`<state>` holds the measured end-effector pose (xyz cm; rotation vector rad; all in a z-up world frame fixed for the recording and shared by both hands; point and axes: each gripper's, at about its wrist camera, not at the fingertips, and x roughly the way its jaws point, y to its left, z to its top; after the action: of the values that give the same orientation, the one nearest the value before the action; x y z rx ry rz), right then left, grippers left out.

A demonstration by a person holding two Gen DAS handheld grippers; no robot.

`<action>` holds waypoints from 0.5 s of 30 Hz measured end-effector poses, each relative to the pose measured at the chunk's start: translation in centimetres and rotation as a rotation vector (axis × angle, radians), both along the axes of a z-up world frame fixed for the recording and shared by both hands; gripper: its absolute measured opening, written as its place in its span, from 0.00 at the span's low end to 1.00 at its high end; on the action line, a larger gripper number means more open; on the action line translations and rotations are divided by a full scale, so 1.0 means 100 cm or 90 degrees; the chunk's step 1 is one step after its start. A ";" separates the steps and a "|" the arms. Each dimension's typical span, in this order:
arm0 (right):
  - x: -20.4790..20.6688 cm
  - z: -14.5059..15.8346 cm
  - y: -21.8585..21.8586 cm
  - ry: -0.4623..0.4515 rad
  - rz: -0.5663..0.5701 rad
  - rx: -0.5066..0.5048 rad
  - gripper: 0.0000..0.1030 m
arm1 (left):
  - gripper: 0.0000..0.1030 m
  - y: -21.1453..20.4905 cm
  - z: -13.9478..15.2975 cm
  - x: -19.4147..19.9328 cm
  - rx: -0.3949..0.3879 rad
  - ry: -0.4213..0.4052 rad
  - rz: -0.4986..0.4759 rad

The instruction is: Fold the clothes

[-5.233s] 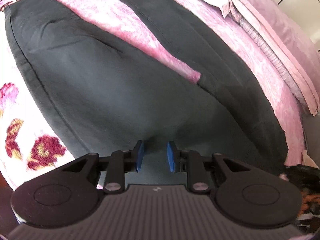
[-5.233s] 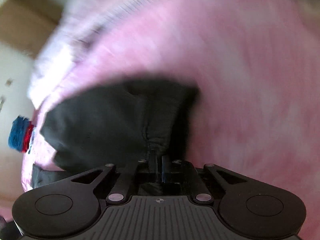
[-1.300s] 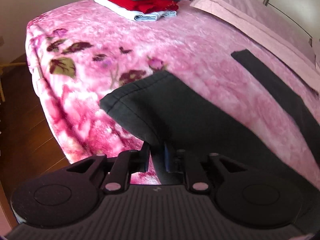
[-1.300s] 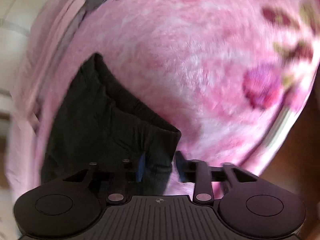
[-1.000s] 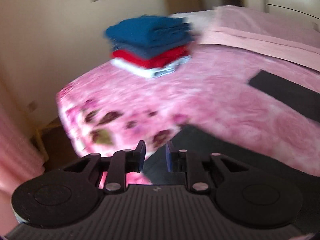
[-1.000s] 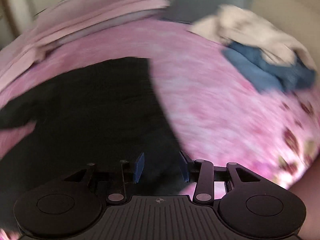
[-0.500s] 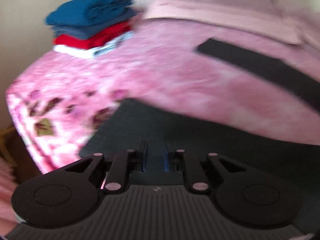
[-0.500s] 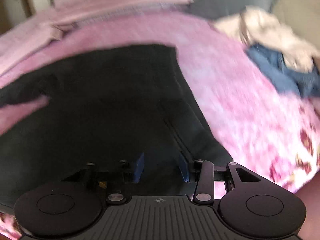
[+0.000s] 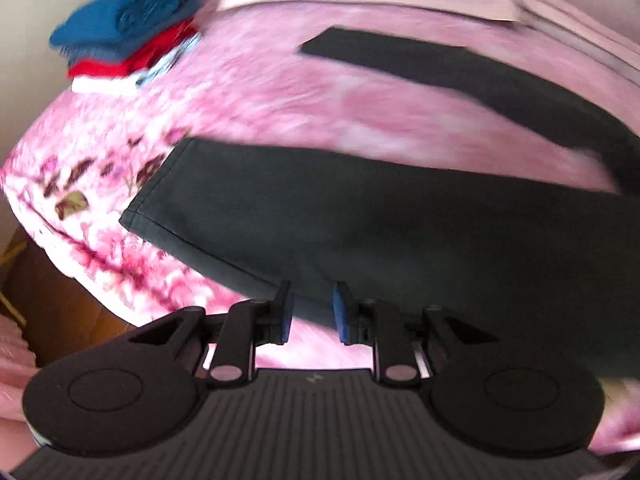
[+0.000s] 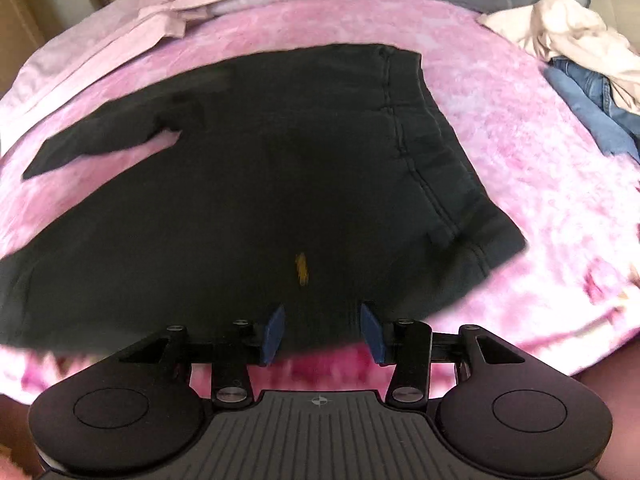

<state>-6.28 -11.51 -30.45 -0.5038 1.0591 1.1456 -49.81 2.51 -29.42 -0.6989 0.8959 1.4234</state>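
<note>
The black trousers [image 10: 280, 184] lie flat on the pink blanket [image 10: 520, 128] of the bed, long axis running from waistband at about 3 o'clock in the right view to legs spreading toward 9 o'clock. The right gripper [image 10: 322, 334] hangs over the near edge, fingers [image 10: 274, 332] wide apart, gripping nothing. The left gripper [image 9: 312, 312] is parted over a leg's near edge, empty. A stack of folded clothes [image 9: 128, 36] sits at 10 o'clock.

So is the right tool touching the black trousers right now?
Cannot tell. In the right wrist view the right tool is open at the near edge of the trousers, but neither contact nor a gap shows.
</note>
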 end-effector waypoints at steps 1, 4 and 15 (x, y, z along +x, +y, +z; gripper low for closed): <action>0.000 0.008 -0.008 0.007 0.003 -0.004 0.48 | 0.26 -0.017 0.013 0.010 -0.003 -0.006 -0.011; 0.000 0.037 -0.045 0.022 0.010 0.002 0.57 | 0.30 -0.068 0.052 0.035 -0.005 -0.029 -0.039; -0.030 0.151 -0.146 -0.034 0.129 0.037 0.59 | 0.37 -0.203 0.168 0.086 0.036 -0.051 -0.077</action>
<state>-9.24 -26.11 -15.32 -0.6036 0.9407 1.3302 -41.20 -17.82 -12.59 -0.6439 0.8184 1.2990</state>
